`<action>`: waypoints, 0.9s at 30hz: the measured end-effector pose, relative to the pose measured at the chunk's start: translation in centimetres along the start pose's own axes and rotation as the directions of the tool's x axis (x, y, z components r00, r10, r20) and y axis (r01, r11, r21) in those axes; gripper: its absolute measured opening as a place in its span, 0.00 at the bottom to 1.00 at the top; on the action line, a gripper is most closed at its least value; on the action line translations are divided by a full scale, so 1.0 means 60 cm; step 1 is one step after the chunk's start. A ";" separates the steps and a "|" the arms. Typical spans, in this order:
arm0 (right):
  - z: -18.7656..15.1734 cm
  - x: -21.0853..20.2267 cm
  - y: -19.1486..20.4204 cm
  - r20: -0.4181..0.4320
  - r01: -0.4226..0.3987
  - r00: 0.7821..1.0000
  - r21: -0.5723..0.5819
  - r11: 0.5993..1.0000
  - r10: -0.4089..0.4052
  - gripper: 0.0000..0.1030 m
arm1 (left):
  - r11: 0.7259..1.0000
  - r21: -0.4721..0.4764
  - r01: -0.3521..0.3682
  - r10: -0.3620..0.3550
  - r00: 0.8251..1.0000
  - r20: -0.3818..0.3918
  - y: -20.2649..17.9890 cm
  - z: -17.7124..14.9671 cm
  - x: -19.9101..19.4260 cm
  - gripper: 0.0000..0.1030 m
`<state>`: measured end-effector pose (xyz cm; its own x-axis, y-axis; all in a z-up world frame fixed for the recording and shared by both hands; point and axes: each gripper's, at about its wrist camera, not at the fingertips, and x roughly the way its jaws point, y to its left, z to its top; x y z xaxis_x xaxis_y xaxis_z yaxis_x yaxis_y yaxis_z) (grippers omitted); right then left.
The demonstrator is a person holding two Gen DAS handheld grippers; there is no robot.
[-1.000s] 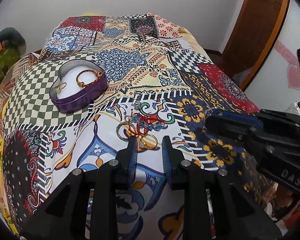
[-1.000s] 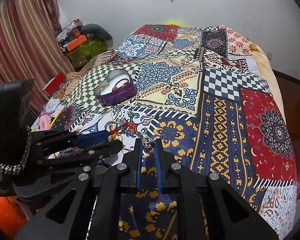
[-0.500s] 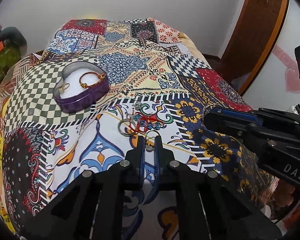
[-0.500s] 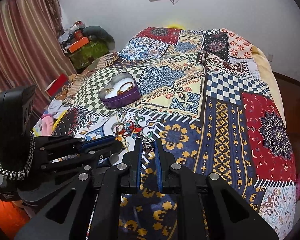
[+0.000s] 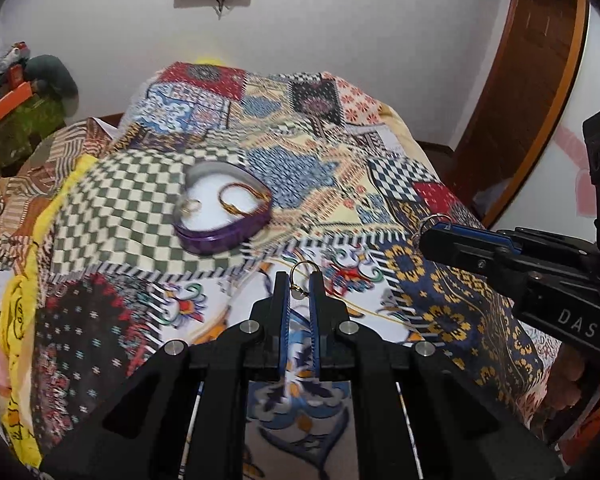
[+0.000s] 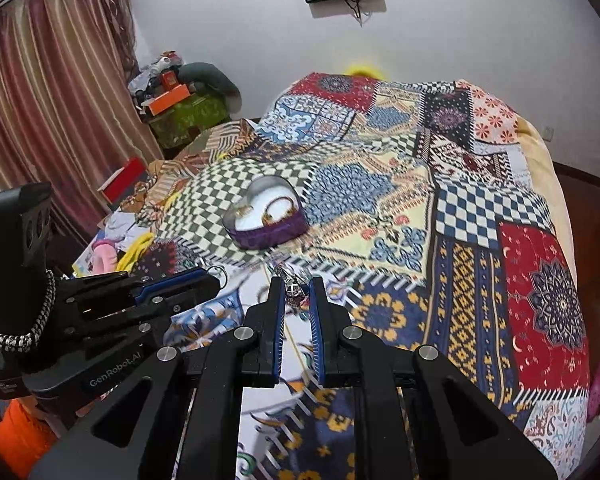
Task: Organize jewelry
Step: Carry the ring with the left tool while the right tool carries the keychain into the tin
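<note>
left gripper (image 5: 299, 282) fingers pinch a gold ring (image 5: 301, 276) above the quilt (image 5: 380, 184). right gripper (image 6: 298, 288) fingers pinch a silver pendant (image 6: 294, 290). heart tin (image 5: 224, 210) ahead holds a bracelet (image 5: 240, 198).

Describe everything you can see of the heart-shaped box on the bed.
The heart-shaped box is a shallow tin with a purple side wall, a silvery rim and a white lining. It sits open, no lid in view, flat on the green-checked patch of the quilt, beyond both claws and touched by neither. Inside lie a gold bangle toward its right lobe and a smaller gold piece to the left, too blurred to identify.
</note>
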<state>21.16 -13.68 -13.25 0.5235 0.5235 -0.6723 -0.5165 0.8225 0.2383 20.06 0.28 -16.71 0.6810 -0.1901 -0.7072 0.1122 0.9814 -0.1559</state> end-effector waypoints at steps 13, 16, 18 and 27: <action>0.055 0.022 0.034 0.044 -0.023 0.999 -0.041 0.999 0.025 0.11 | 0.999 -0.032 -0.037 0.040 0.996 0.083 0.057 0.044 -0.025 0.07; 0.066 0.030 0.039 0.049 -0.026 0.998 -0.054 0.998 0.029 0.10 | 0.998 -0.038 -0.044 0.047 0.994 0.094 0.069 0.052 -0.023 0.07; 0.073 0.037 0.042 0.052 -0.029 0.998 -0.059 0.998 0.032 0.10 | 0.998 -0.044 -0.045 0.049 0.994 0.098 0.076 0.057 -0.020 0.07; 0.104 0.079 0.043 0.050 -0.033 0.998 -0.066 0.997 0.036 0.10 | 0.996 -0.056 -0.066 0.072 0.992 0.106 0.109 0.078 0.003 0.07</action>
<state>26.55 -7.71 -11.44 0.5376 0.5633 -0.6274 -0.5767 0.7885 0.2137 24.30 6.79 -14.60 0.7603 -0.1155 -0.6392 0.0263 0.9887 -0.1474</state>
